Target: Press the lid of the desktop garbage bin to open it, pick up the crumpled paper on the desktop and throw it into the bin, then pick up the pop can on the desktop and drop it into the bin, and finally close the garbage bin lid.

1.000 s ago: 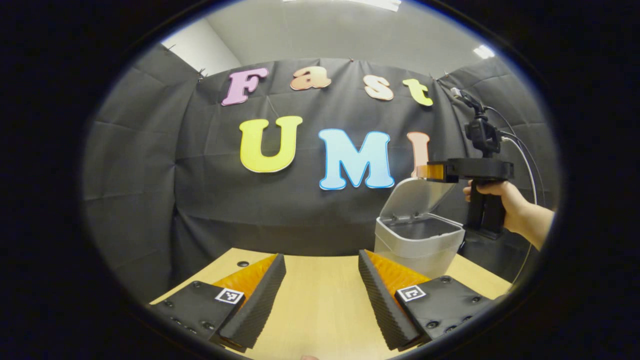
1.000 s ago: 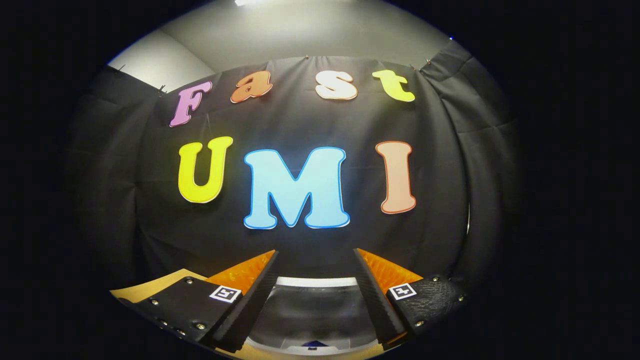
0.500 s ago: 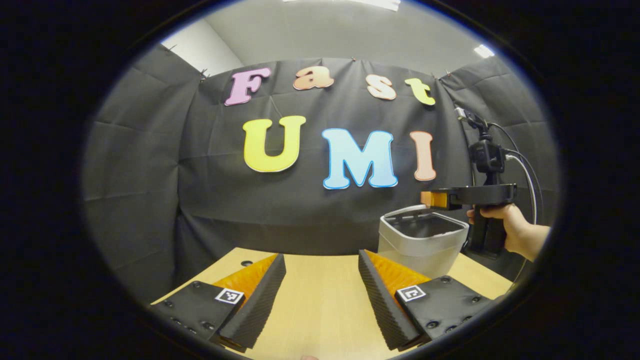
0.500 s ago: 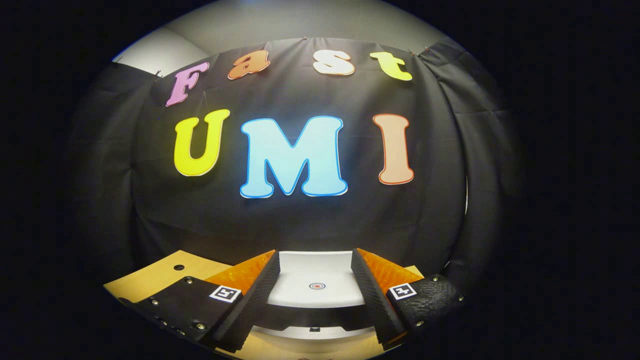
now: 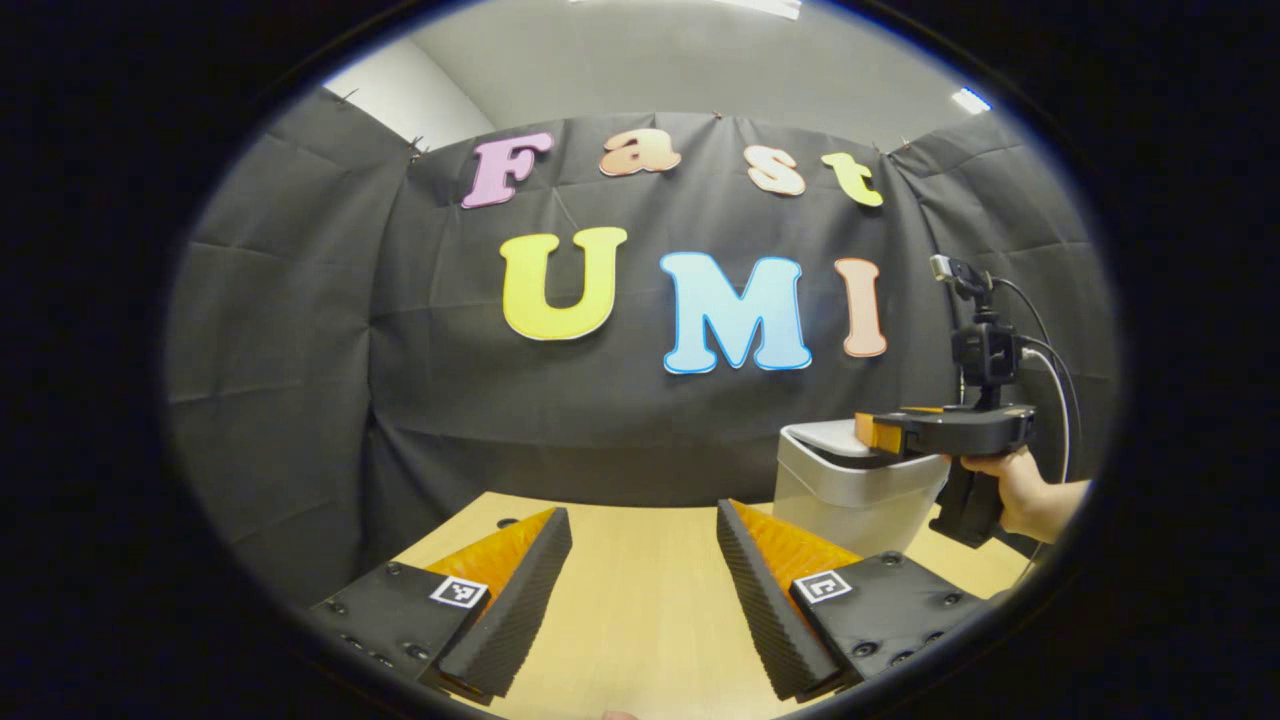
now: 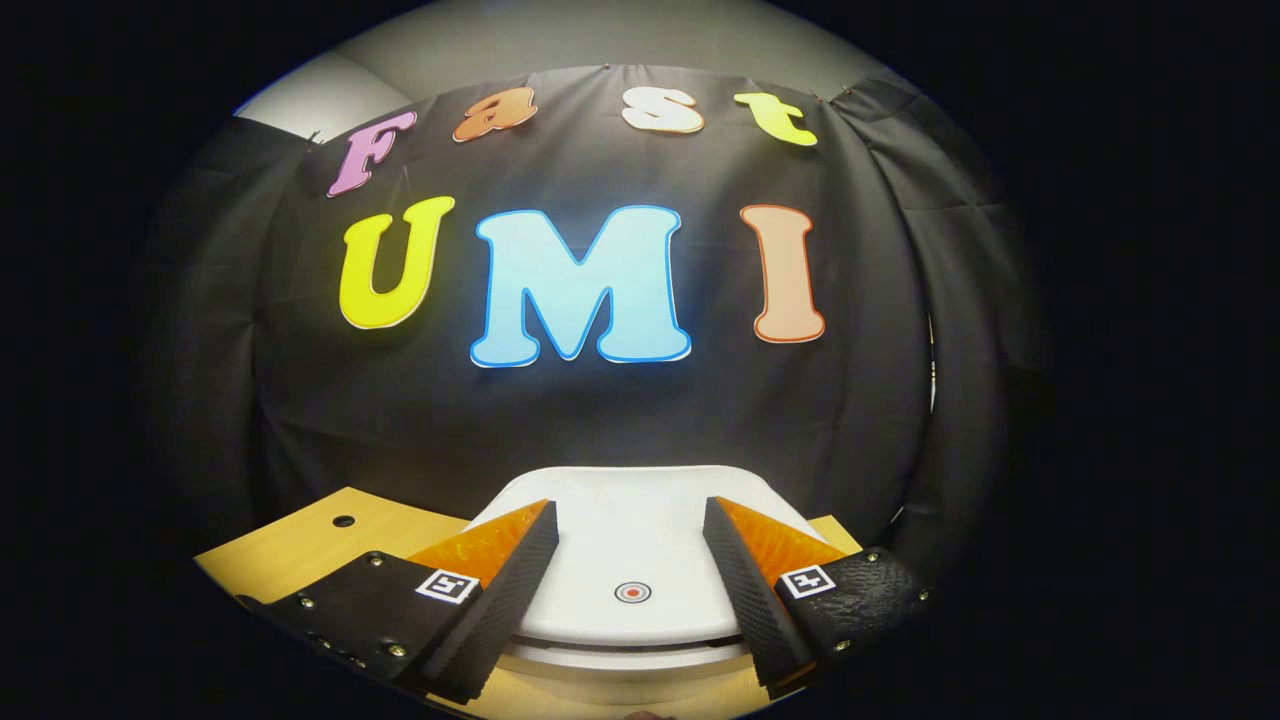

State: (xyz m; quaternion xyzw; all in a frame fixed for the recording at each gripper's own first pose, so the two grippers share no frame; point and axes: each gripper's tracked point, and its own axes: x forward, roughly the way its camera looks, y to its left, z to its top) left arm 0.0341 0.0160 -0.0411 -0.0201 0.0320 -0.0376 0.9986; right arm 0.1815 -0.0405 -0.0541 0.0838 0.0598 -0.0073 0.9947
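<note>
Booth: black cloth hangs at the back, and a light wooden table sits in front of it.

Bin: the white garbage bin stands on the far right part of the table in the left gripper view.

Lid: a second ago the lid stood up and the bin was open. Now it lies flat on top. A small red dot marks its near middle.

Right gripper: the right gripper rests low over the lid, right at the near edge. Its fingers are spread apart, with nothing between them but the lid below. A hand holds it from the right.

Left gripper: the left gripper hovers over bare table, well apart from the bin. Its fingers are spread wide and hold nothing.

Paper and can: I see none on the table, so they are likely inside the bin.

Meaning: the lid looks closed, so the last step seems done or almost done. I cannot tell if it clicked shut.
</note>
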